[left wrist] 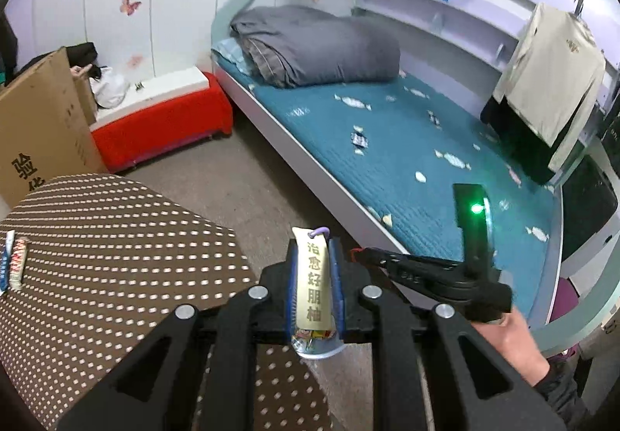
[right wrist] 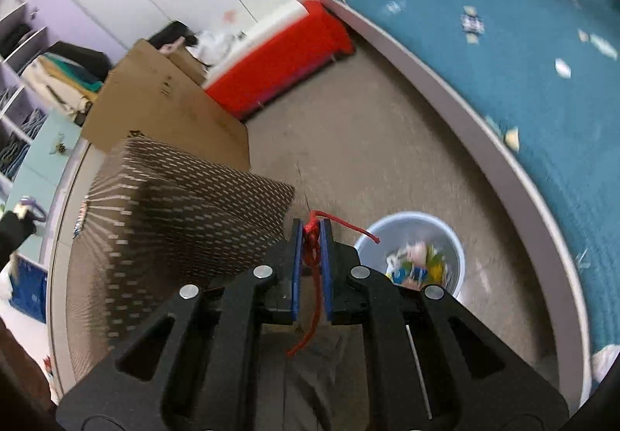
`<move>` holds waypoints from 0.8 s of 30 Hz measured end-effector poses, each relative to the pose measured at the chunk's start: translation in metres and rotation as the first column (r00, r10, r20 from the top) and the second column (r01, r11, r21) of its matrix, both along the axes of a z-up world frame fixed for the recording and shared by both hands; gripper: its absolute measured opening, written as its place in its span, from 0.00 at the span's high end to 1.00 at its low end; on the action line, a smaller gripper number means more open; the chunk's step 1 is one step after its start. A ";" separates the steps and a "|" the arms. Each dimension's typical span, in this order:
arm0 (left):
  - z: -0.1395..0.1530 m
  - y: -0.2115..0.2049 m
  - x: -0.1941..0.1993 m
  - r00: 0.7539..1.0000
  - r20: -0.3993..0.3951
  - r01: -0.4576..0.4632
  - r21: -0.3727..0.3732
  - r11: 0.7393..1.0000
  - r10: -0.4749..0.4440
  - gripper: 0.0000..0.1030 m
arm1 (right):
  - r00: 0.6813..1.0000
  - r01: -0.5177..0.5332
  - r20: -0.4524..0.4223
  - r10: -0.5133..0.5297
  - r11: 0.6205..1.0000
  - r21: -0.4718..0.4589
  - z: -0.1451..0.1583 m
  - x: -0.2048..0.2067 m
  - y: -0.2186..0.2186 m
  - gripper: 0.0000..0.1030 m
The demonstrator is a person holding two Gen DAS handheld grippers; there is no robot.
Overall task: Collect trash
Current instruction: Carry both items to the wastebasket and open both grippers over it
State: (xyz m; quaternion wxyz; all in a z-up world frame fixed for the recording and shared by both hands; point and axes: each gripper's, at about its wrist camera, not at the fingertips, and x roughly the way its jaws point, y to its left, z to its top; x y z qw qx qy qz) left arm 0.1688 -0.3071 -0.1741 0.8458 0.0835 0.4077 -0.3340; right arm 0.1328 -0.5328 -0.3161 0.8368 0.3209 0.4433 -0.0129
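The cream packet (left wrist: pixel 313 284), light and crinkly, sits pinched lengthwise in the left tool (left wrist: pixel 314 264) above the dotted stool (left wrist: pixel 116 237). The right tool (right wrist: pixel 310 237) clamps limp red string (right wrist: pixel 314 256) beside the trash bucket (right wrist: pixel 457 268); wrappers (left wrist: pixel 358 140) litter the bed (left wrist: pixel 426 160).

Red string (right wrist: pixel 312 237), dotted brown stool (left wrist: pixel 116 237)

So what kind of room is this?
Most likely a child's bedroom: a bed with a teal quilted mattress cover, a folded grey duvet, and pink butterfly stickers on the white wall.
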 end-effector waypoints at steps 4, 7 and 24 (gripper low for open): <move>-0.021 -0.022 0.008 0.999 -0.040 0.034 0.037 0.999 -0.033 0.86 | 0.995 0.086 -0.049 -0.084 0.995 0.043 -0.019 -0.004 -0.021 0.27; -0.035 -0.036 0.015 0.996 -0.071 0.053 0.059 0.997 -0.048 0.86 | 0.994 0.107 -0.041 -0.104 0.992 0.073 -0.019 -0.012 -0.030 0.25; -0.062 -0.059 0.037 0.992 -0.118 0.044 0.110 0.993 -0.031 0.09 | 0.983 0.159 0.096 -0.159 0.987 0.010 0.047 -0.042 -0.043 0.15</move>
